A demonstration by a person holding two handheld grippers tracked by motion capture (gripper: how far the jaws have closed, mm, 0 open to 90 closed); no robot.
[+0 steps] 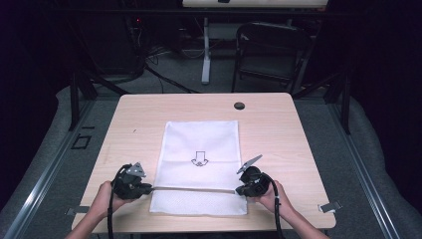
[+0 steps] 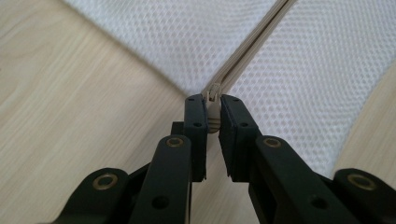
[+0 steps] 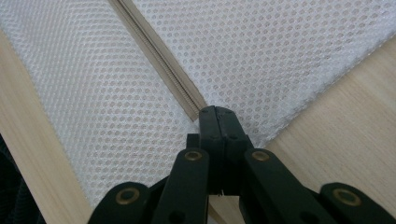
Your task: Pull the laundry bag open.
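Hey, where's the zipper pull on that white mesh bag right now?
The zipper pull sits at the mesh bag's left edge in the high view, pinched in the left gripper, near the table's front edge.

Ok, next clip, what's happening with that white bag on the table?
A person works the zipper of a white mesh laundry bag lying flat on a wooden table, a set of tongs in each hand. The left tongs are shut on the zipper pull at the bag's left edge. The right tongs are clamped on the bag's right edge at the zipper's other end, holding it taut. The zipper looks closed along its length.
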